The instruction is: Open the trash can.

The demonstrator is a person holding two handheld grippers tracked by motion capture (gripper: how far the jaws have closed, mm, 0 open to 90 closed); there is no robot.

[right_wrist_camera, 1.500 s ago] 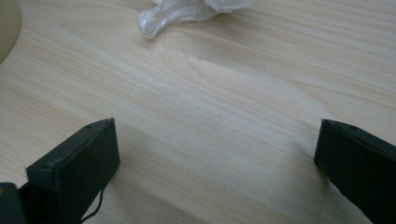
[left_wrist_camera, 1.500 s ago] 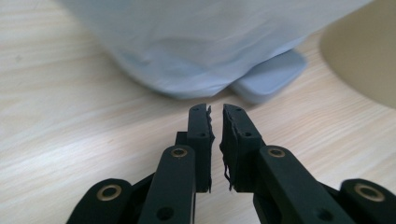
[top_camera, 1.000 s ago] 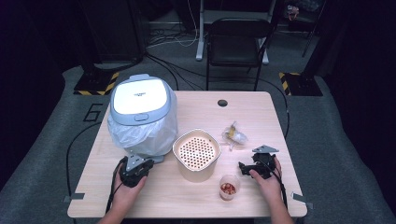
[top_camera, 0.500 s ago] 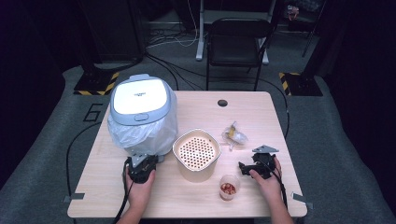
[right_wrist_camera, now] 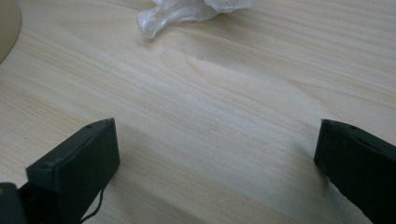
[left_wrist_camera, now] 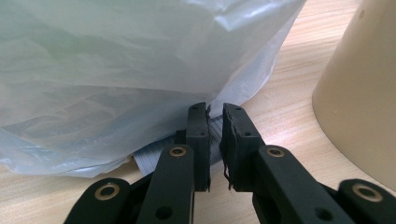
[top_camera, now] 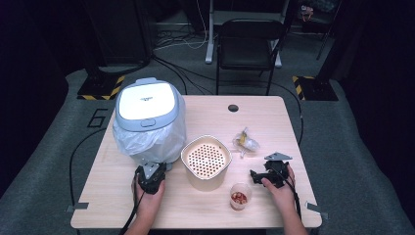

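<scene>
Fingers [left_wrist_camera: 198, 135] of the left gripper [left_wrist_camera: 215, 140] are nearly pressed together, pinching the thin clear plastic bag [left_wrist_camera: 116, 79] lining the white-lidded bin [top_camera: 147, 105] near the desk's [top_camera: 205, 210] left edge; pull gently to avoid tearing. Right gripper [right_wrist_camera: 215, 163], fingers spread, rests empty near the right edge.

The left gripper [left_wrist_camera: 215, 114] rises from six o'clock, its jaws nearly together with a thin gap between them. Their tips sit at the lower edge of a plastic bag [left_wrist_camera: 116, 70] that spreads from nine to one o'clock. A cream tub [left_wrist_camera: 362, 102] stands at three o'clock on the wooden table [left_wrist_camera: 285, 116].
</scene>
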